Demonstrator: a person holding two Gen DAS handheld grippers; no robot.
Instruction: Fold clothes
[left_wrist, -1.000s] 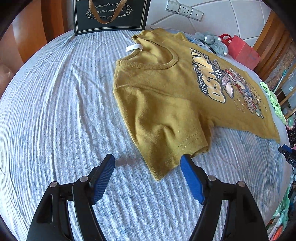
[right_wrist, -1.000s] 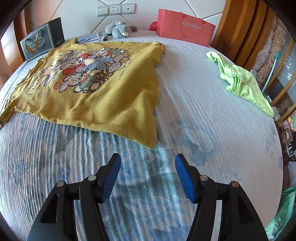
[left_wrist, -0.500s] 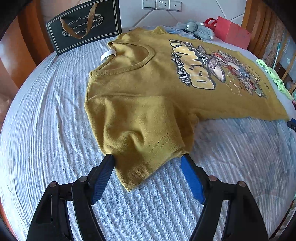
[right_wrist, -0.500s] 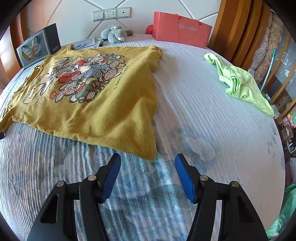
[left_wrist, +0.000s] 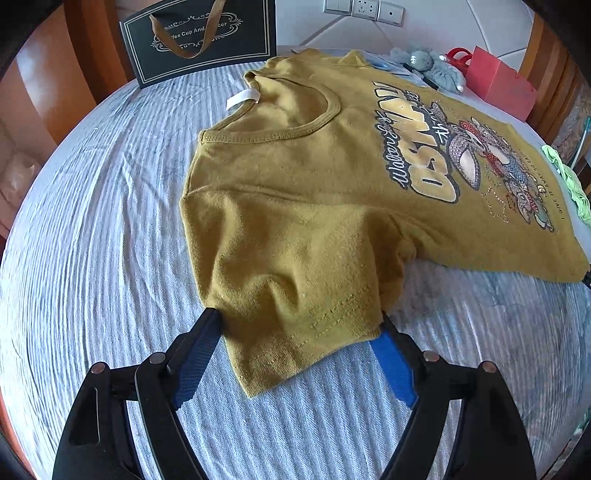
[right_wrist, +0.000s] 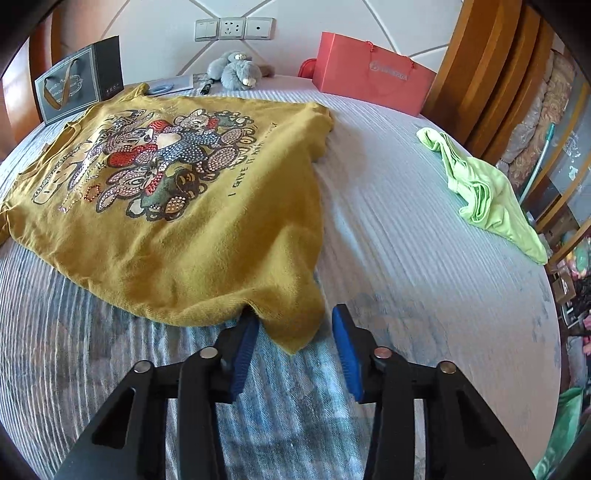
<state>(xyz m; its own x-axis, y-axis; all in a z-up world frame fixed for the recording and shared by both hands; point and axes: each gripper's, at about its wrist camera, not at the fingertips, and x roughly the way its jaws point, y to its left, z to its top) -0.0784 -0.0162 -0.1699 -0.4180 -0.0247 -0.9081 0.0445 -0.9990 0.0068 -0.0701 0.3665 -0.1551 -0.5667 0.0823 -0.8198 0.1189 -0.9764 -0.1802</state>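
A mustard-yellow T-shirt with a sequinned cartoon print lies spread face up on the striped bed cover. Its near sleeve lies between the blue pads of my left gripper, which stands open around the sleeve's hem. In the right wrist view the same T-shirt shows its bottom hem. The hem's near corner lies between the pads of my right gripper, also open, with the jaws narrower than before.
A black gift bag stands at the head of the bed, with a grey plush toy and a red paper bag beside it. A crumpled light-green garment lies at the bed's right edge. Wooden bed frame rises on the right.
Both grippers have moved forward to the shirt. The sleeve now lies between the left pads, the hem corner between the right pads, and the right jaws have narrowed.
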